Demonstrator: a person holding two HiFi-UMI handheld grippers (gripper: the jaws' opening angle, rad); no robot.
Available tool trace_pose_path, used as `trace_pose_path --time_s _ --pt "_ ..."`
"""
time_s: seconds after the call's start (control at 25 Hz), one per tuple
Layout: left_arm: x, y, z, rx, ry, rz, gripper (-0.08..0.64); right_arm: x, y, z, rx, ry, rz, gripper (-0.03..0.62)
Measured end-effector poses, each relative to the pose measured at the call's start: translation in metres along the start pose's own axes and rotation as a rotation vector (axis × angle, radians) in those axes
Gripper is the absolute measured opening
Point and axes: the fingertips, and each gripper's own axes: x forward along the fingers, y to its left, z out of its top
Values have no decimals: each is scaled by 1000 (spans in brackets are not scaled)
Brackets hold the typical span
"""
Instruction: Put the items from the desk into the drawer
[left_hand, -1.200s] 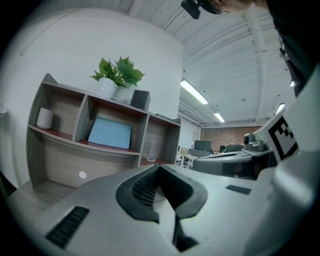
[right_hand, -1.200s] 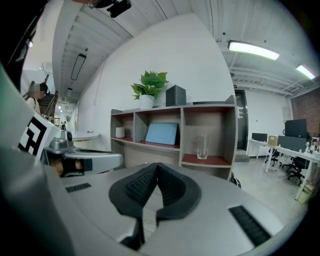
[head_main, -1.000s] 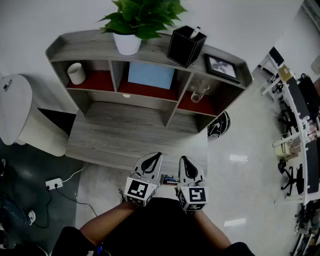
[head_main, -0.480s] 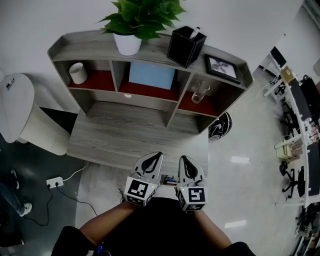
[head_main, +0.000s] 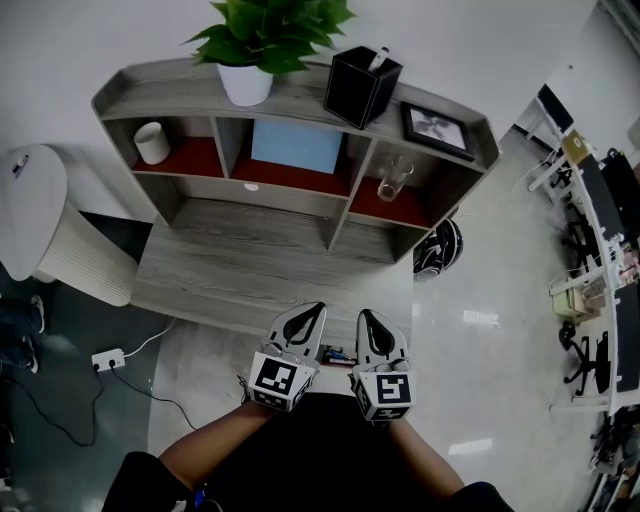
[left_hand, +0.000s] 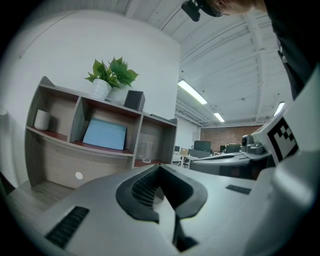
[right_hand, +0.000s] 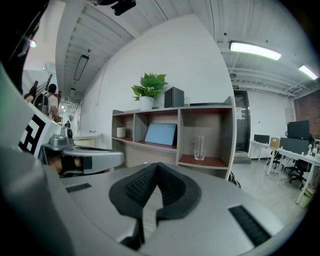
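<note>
My left gripper (head_main: 305, 318) and right gripper (head_main: 370, 322) hang side by side at the front edge of the grey wooden desk (head_main: 250, 265), close to my body. Both are shut with nothing between the jaws; the left gripper view (left_hand: 159, 167) and the right gripper view (right_hand: 157, 165) show the tips meeting. On the shelf unit stand a white cup (head_main: 152, 143), a blue panel (head_main: 295, 146) and a clear glass (head_main: 390, 180). On its top are a potted plant (head_main: 245, 80), a black pen holder (head_main: 360, 85) and a picture frame (head_main: 437, 128). No drawer shows clearly.
A white bin (head_main: 40, 225) stands left of the desk, a dark helmet (head_main: 437, 247) lies on the floor at its right corner, and a power strip (head_main: 105, 358) with cables is at lower left. Office desks and chairs (head_main: 590, 260) line the right side.
Both grippers stay where they were. The head view has shifted slightly, so the shelf unit sits a little higher and further left in the frame.
</note>
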Motion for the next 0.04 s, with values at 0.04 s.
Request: trace_pose_path --time_s 0.04 --pt "1 -3 0 -2 -5 -1 3 -2 -2 -1 3 1 1 18"
